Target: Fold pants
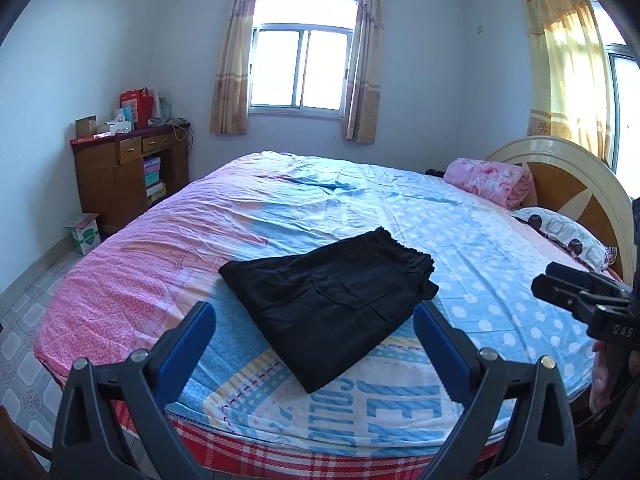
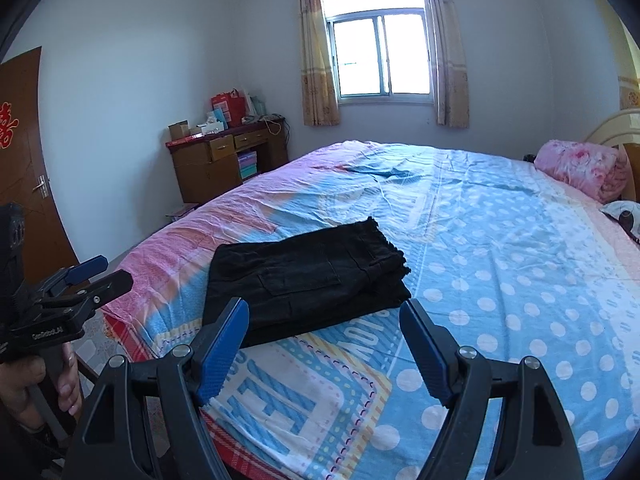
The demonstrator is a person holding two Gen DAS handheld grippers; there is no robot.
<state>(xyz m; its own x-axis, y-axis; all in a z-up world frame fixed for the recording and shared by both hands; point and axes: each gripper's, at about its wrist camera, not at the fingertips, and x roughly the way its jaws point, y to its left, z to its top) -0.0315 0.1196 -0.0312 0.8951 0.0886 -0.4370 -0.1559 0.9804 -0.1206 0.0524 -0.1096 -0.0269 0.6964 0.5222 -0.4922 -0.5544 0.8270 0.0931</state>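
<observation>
pants (image 1: 328,300): black, folded flat, lying on the bed (image 1: 500,264) near its front edge | left gripper (image 1: 314,336): jaws wide apart, nothing between, short of the pants | right gripper (image 2: 324,336): jaws wide apart, empty too

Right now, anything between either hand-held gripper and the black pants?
Nothing visible. The folded black pants lie alone on the bedsheet; the left hand-held gripper and right hand-held gripper are open, with only bare sheet ahead.
</observation>
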